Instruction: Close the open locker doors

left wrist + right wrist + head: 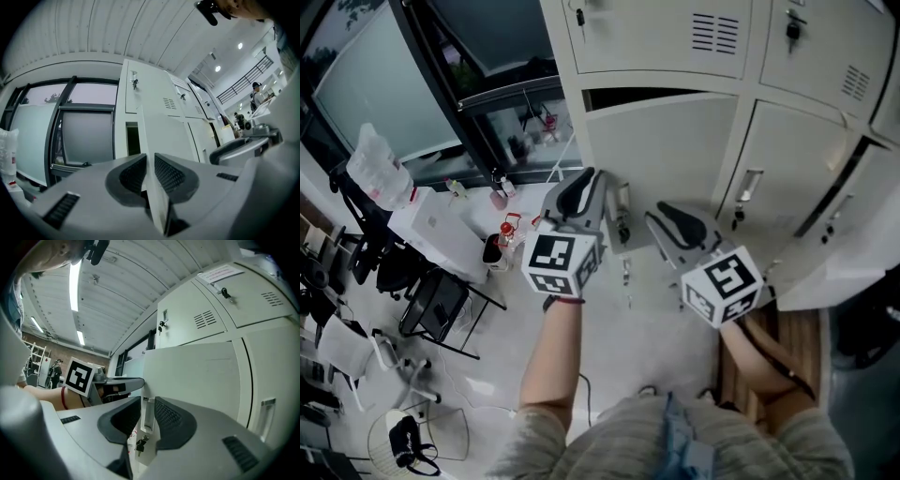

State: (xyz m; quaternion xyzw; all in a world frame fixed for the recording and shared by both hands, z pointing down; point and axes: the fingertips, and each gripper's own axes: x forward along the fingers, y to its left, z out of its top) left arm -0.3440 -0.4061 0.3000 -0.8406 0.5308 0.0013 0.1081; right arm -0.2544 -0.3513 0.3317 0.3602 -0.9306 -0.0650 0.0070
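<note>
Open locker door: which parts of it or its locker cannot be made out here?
- Locker interior: head view, only a dark slit above the door.
- Key: right gripper view, too small and dark for detail.
- Far-right door: head view, cut off by the edge.

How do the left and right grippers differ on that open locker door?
The left gripper is shut on the free edge of the door; the right gripper has its jaws apart, with the door's handle showing in the gap. In the head view the left gripper sits at the door's edge, while the right gripper is in front of its face. Both are at the same door.
</note>
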